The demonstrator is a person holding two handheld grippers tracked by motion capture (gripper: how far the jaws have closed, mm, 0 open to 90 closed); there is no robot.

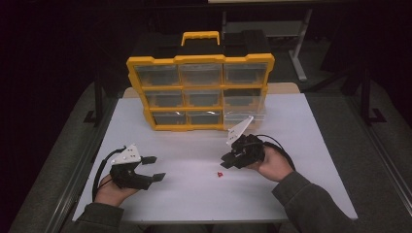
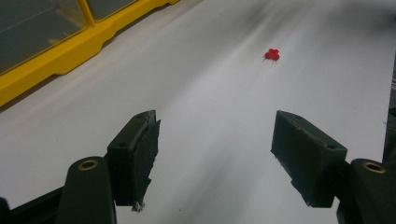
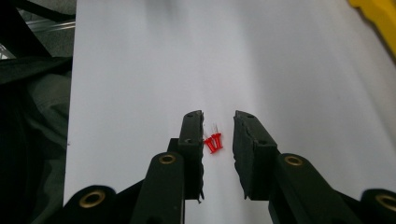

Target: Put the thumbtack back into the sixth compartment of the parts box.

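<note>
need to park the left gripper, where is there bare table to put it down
Bare white table runs along the near edge between the left gripper and the right gripper, and in front of the yellow organizer at its left. It is crowded around the red pushpins below the right gripper.

Your right gripper (image 3: 218,128) straddled the red pins (image 3: 214,141), gaps either side. Bare bench (image 1: 194,194) lay open between both your grippers. The yellow drawer organizer (image 1: 200,92) walled off the far side. Your left gripper (image 1: 153,168) stood well apart, nothing between its jaws.
</note>
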